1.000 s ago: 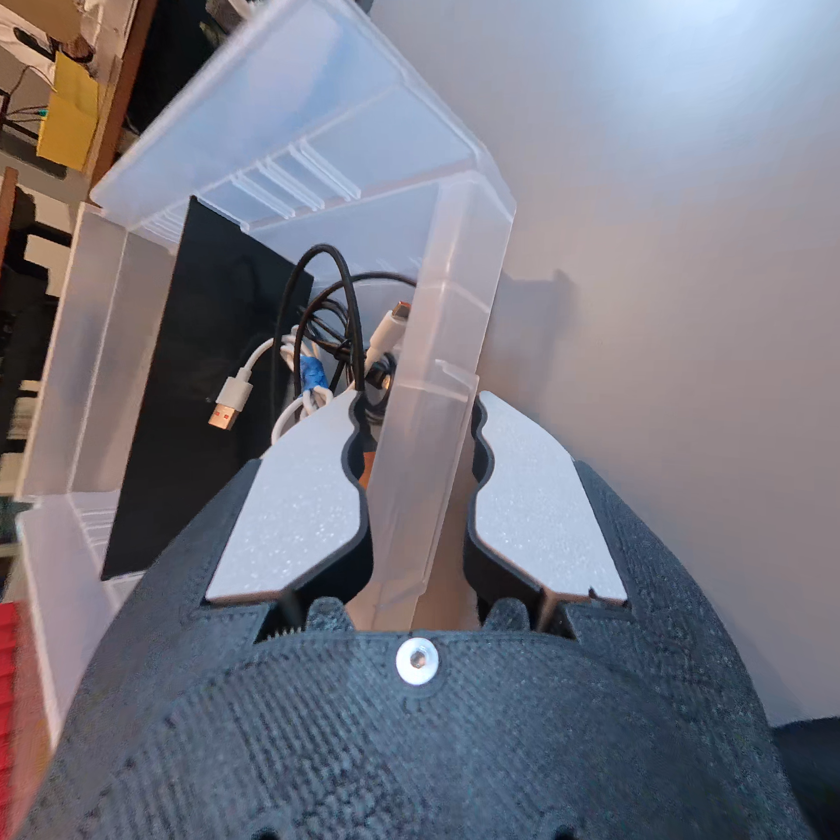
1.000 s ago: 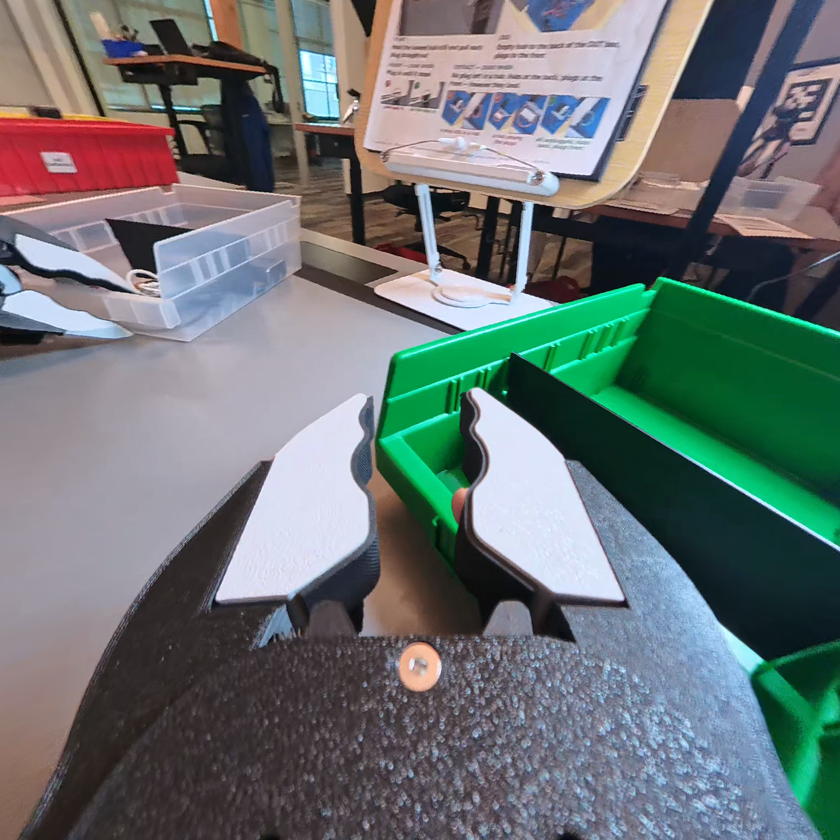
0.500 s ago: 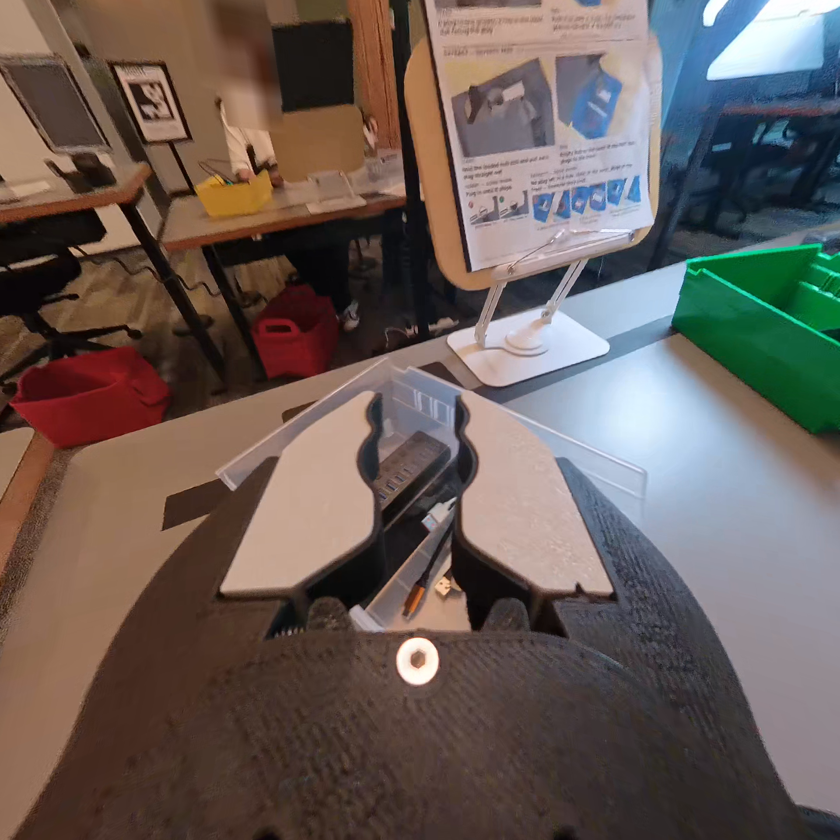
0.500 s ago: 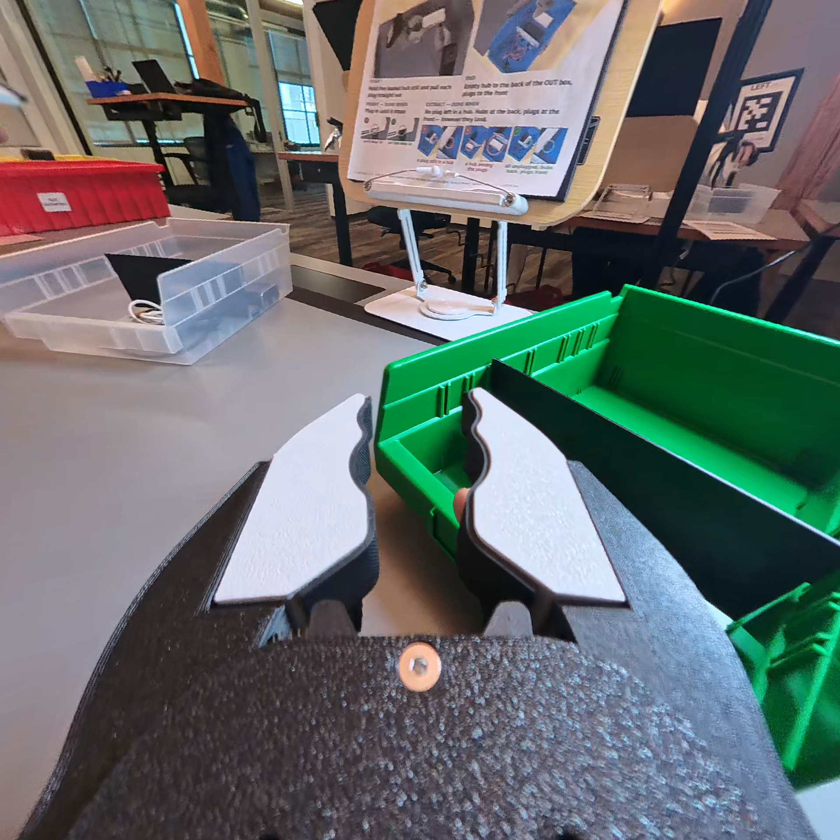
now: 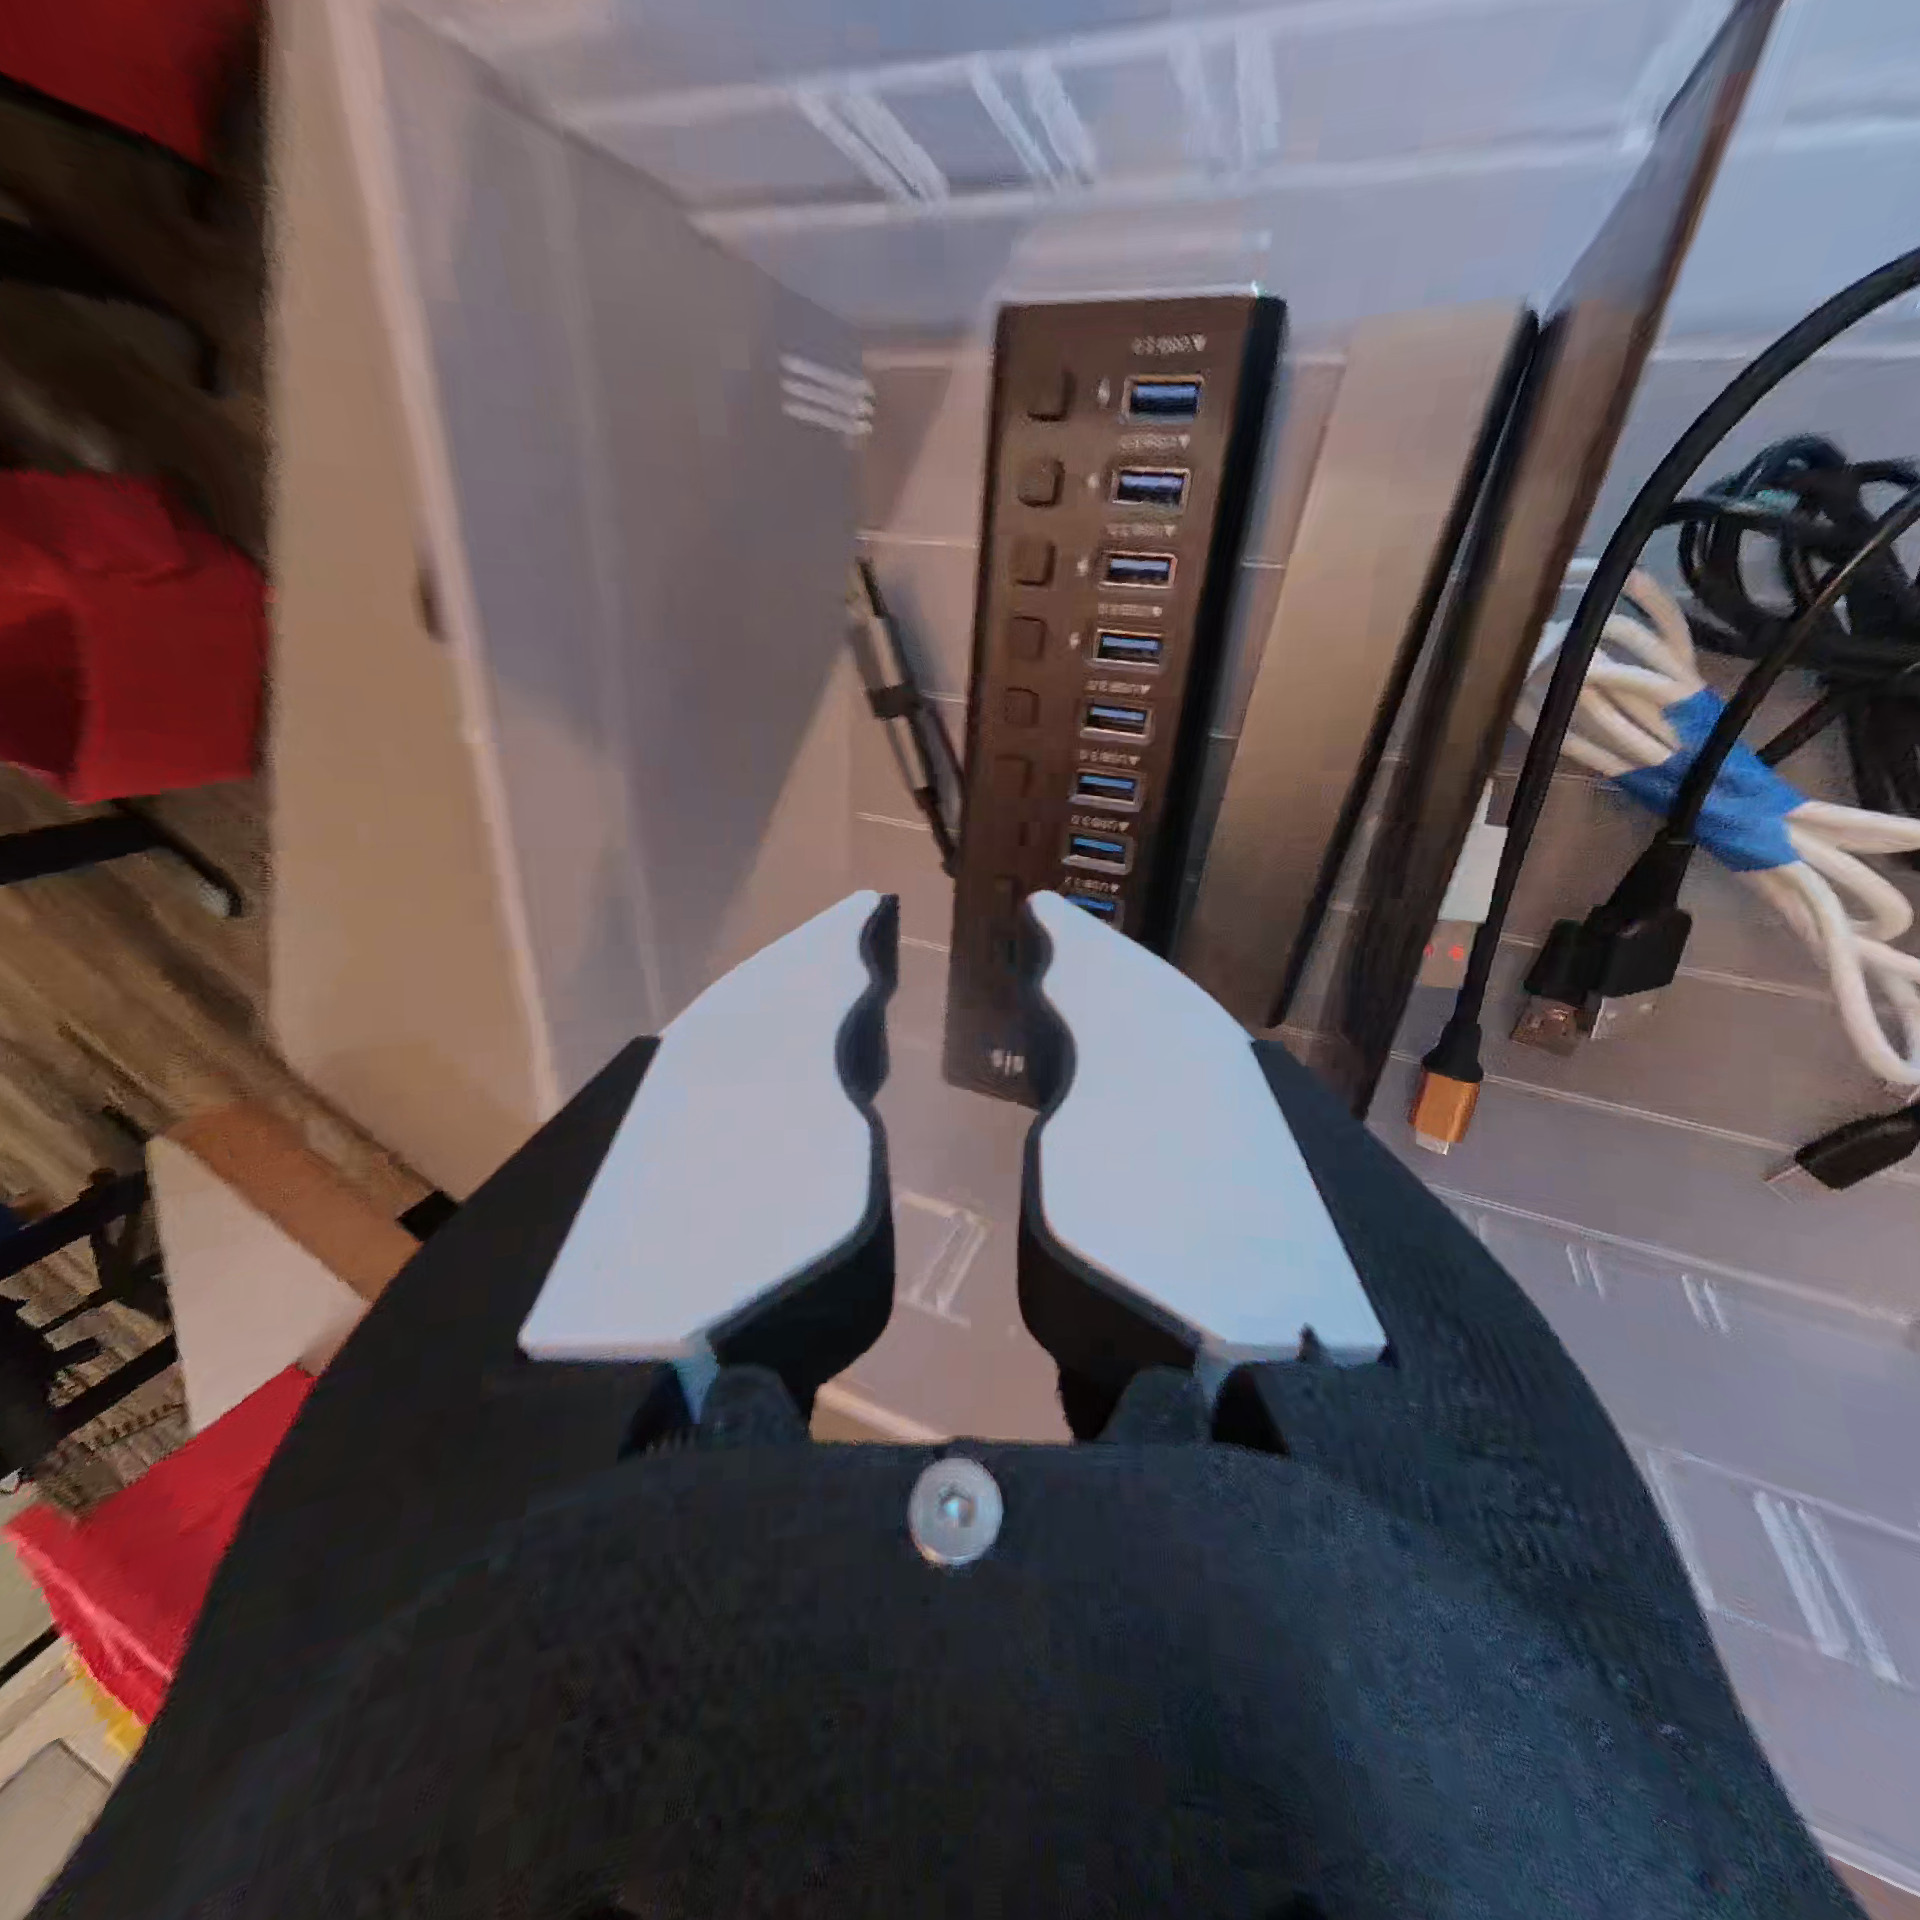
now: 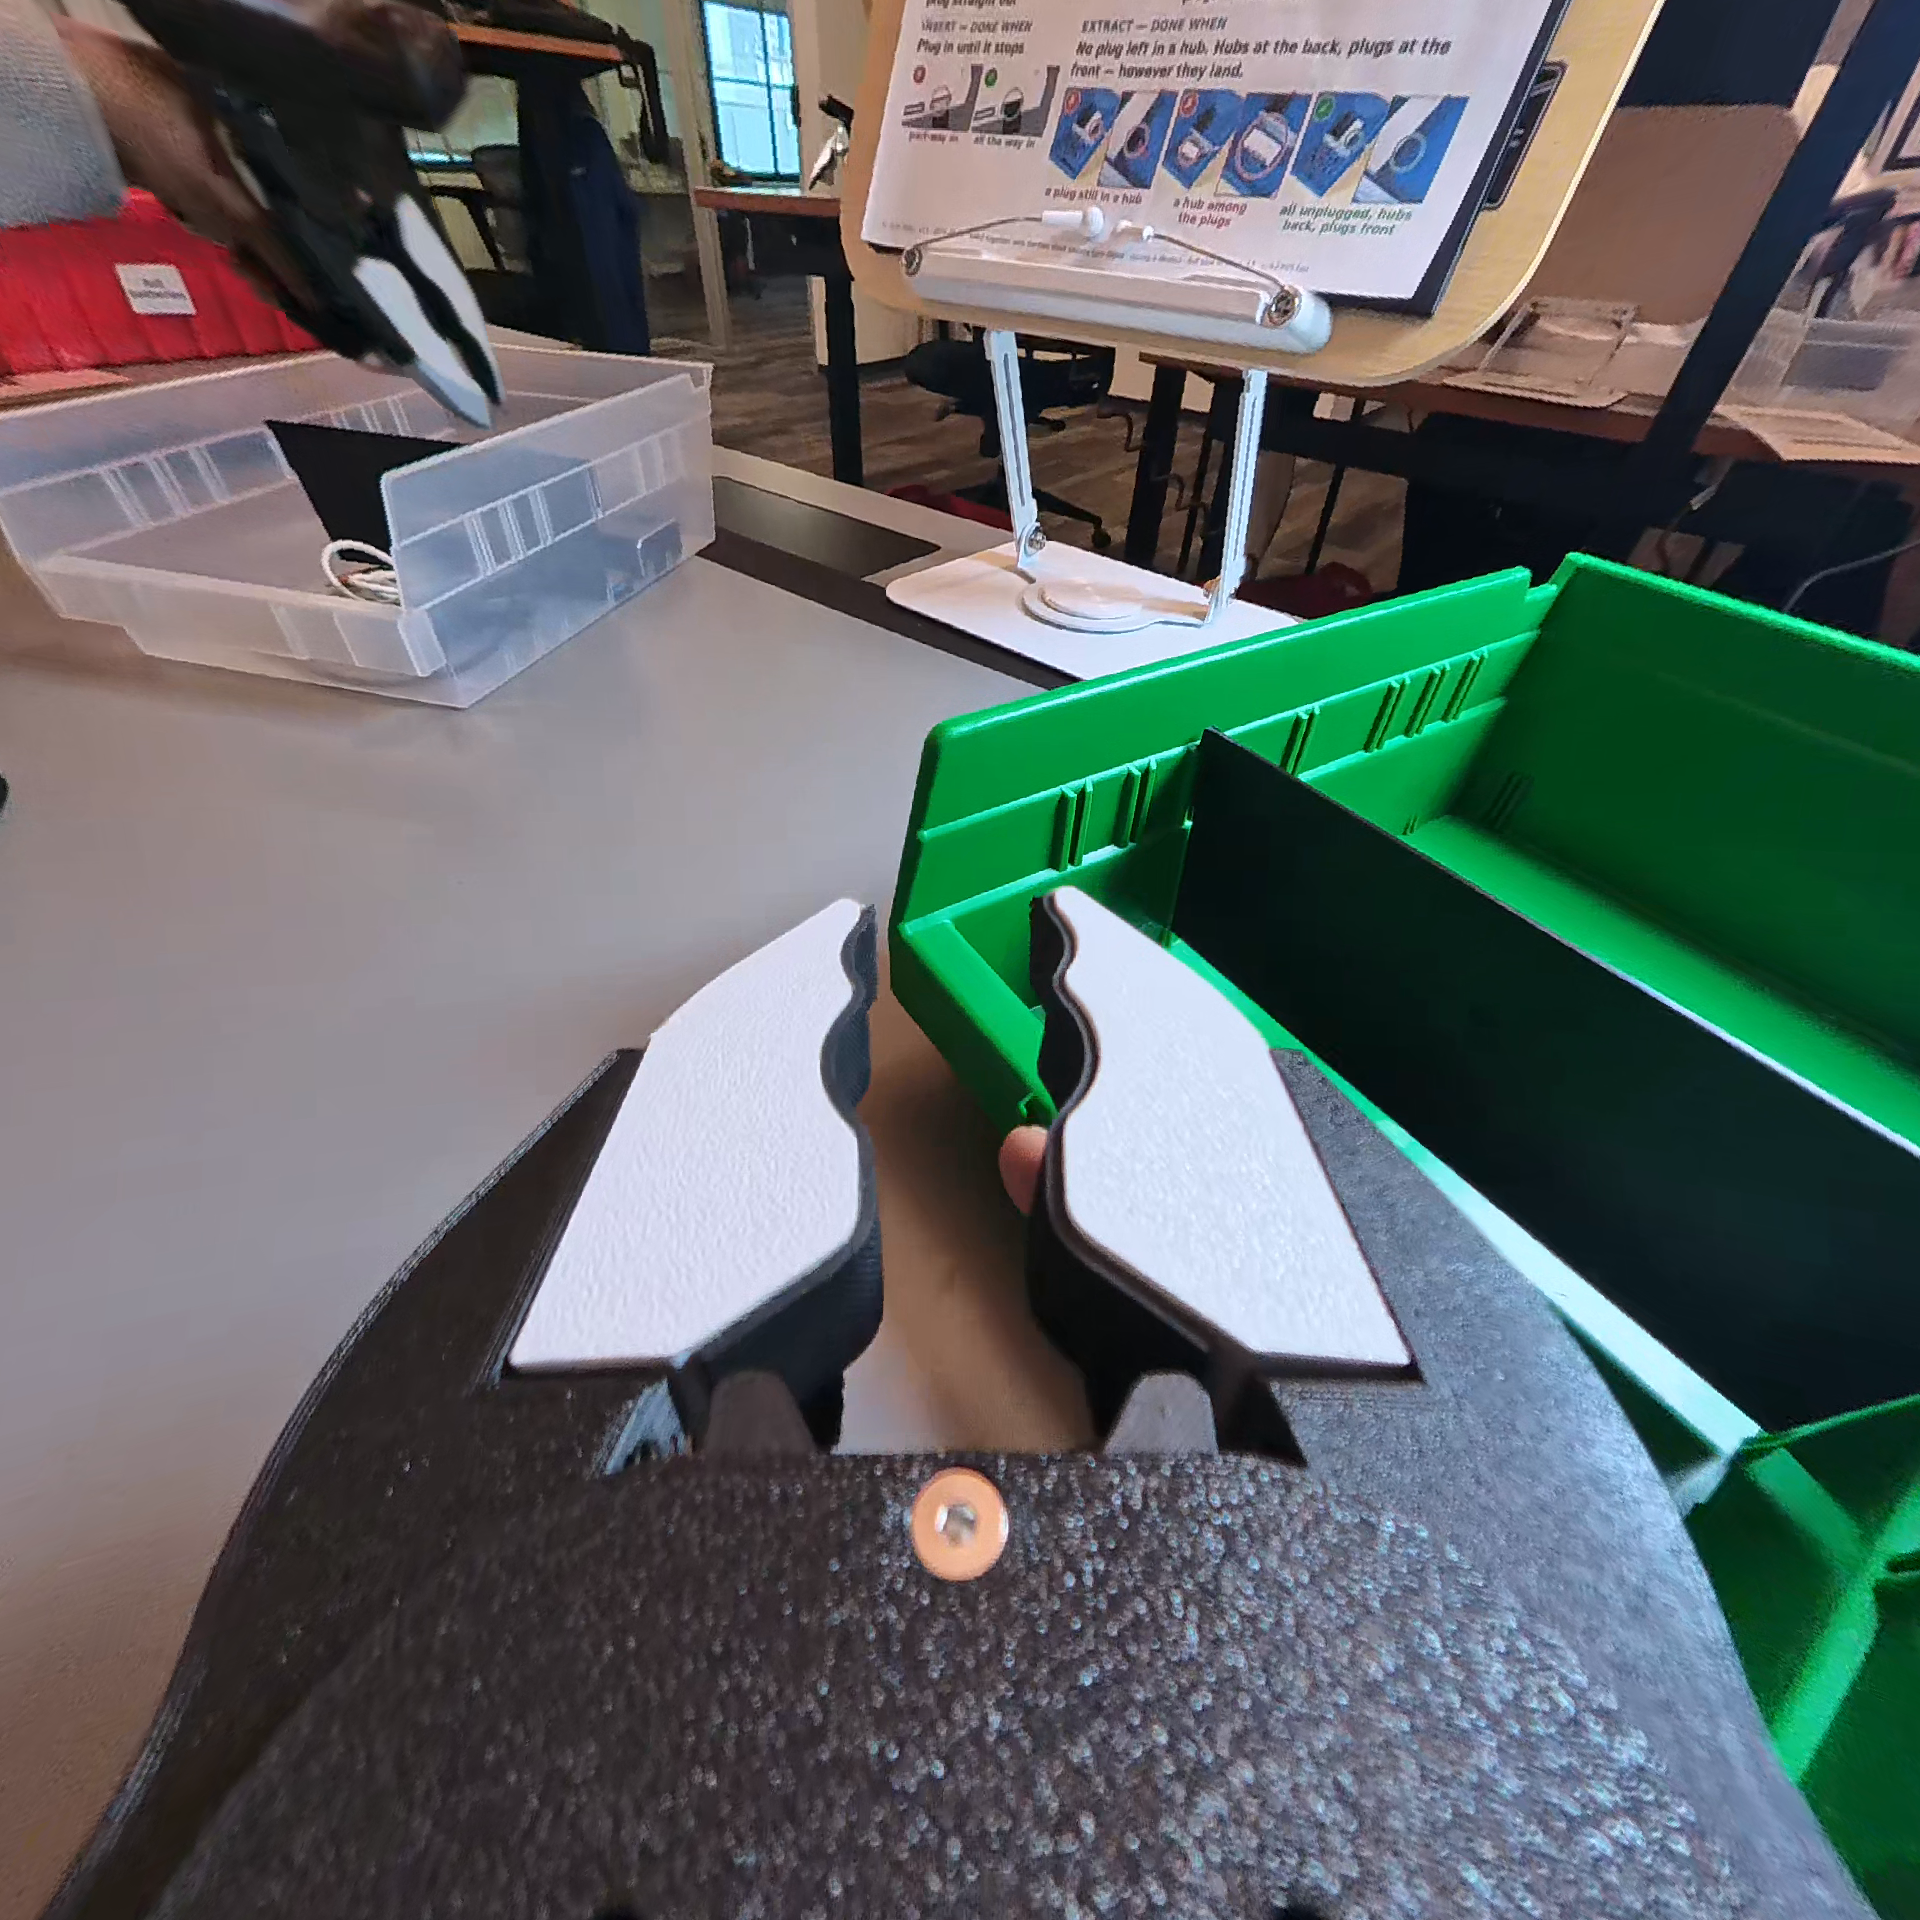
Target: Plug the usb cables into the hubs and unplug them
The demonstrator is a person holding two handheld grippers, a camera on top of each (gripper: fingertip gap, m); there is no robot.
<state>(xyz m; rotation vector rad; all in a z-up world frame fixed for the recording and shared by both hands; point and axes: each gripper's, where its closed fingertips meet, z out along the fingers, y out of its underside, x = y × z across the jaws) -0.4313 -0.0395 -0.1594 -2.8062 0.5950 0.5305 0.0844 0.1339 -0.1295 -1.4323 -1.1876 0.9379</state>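
A black USB hub (image 5: 1117,644) with a row of several blue ports lies in the clear bin (image 5: 644,520). My left gripper (image 5: 961,914) is open and empty, pointing down over the hub's near end. A black divider (image 5: 1496,623) separates the hub from loose cables: a black cable with an orange plug (image 5: 1446,1107), a black USB plug (image 5: 1605,961) and a white bundle with blue tape (image 5: 1725,790). My right gripper (image 6: 956,914) is open and empty beside the near corner of the green bin (image 6: 1039,831). The left gripper (image 6: 436,343) also shows above the clear bin (image 6: 416,540).
A document stand (image 6: 1132,301) with an instruction sheet stands at the back of the grey table (image 6: 364,935). The green bin has a black divider (image 6: 1507,997). A red bin (image 6: 135,291) sits at the far left. Desks and chairs stand beyond. The tips of one gripper are about 55 cm away from the tips of the other. About 5 cm separates my left fingertips from the black USB hub (image 5: 1117,644). The white bundle with blue tape (image 5: 1725,790) is closer to my left gripper, around 11 cm from its tips; the right tips are 45 cm off.
My left gripper has let go of the clear bin's wall, lifted, and now points down into the bin over the hub. My right gripper has barely moved.
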